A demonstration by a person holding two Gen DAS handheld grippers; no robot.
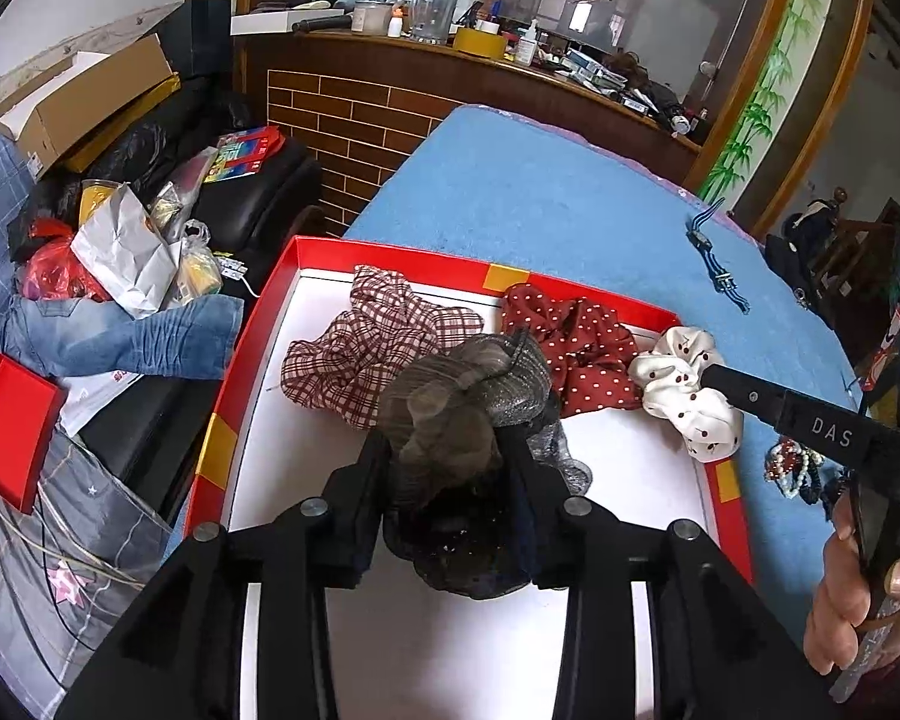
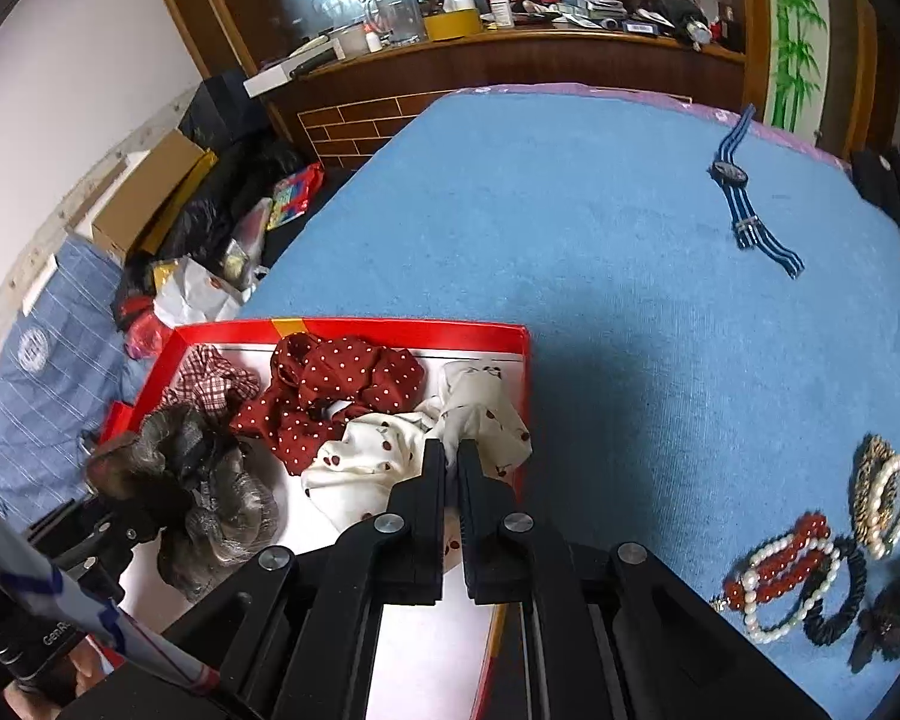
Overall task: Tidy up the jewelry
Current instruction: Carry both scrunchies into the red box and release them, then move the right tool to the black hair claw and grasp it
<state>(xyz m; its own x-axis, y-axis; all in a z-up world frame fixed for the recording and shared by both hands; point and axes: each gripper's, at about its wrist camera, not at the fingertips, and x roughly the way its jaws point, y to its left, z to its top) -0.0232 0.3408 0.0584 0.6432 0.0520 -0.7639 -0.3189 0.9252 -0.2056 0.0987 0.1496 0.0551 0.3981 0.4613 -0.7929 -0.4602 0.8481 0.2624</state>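
Observation:
A red box with a white floor (image 1: 252, 360) (image 2: 510, 336) sits on the blue table cloth. In it lie a plaid scrunchie (image 1: 360, 354) (image 2: 210, 381) and a red polka-dot scrunchie (image 1: 576, 348) (image 2: 342, 384). My left gripper (image 1: 450, 450) is shut on a grey scrunchie (image 1: 450, 414) (image 2: 210, 498) over the box. My right gripper (image 2: 450, 450) is shut on a white cherry-print scrunchie (image 2: 390, 450) (image 1: 684, 390) at the box's right wall. The right gripper's finger (image 1: 750, 396) shows in the left wrist view.
A striped blue watch (image 2: 744, 192) (image 1: 714, 258) lies far out on the cloth. Bead and pearl bracelets (image 2: 786, 576) (image 1: 792, 468) and dark hair ties (image 2: 882, 624) lie on the cloth at the right. Clutter, cardboard boxes and clothes (image 1: 120, 228) fill the left side beyond the table.

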